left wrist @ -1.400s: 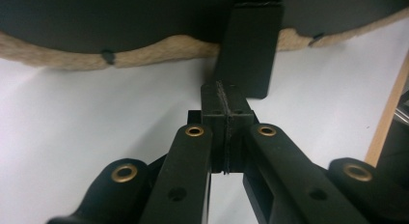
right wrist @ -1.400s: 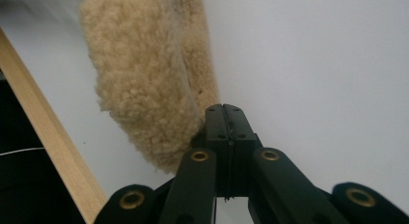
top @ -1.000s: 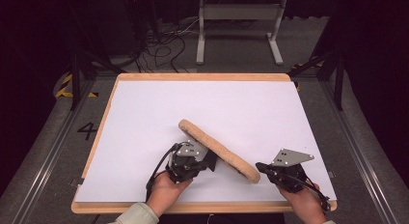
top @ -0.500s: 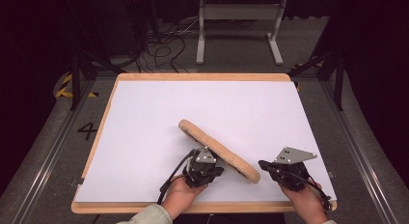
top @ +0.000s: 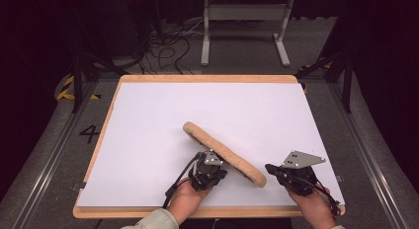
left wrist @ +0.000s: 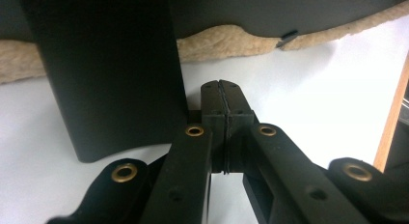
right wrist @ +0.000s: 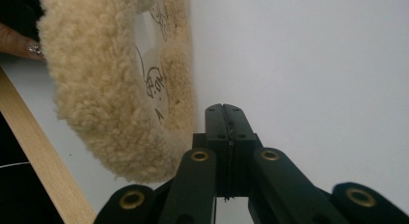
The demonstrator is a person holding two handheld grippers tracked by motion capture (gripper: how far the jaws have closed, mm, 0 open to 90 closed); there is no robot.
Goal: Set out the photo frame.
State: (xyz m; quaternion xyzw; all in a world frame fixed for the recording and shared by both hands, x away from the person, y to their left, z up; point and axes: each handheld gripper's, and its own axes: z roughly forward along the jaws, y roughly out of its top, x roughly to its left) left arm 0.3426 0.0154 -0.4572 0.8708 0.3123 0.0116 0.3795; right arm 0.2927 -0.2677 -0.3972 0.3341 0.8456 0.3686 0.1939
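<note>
A: High view put the fleecy insole [top: 225,152] slantwise near the worktop's [top: 148,120] front edge, between left tongs [top: 211,166] and right tongs [top: 274,170], probably so either could reach.

B: Both were clenched, empty. A dark slab [left wrist: 108,74] hid part of it; printing [right wrist: 156,79] was unreadable.

The left gripper [top: 213,162] is now closer to the fleecy pad [top: 225,153] than one second ago: the left hand [top: 187,199] has carried it to the right along the near part of the white table [top: 148,120], and it now sits just beside the pad's near side. The right gripper [top: 271,169] has shifted only a little, with its grey plate slightly more toward the far side.
</note>
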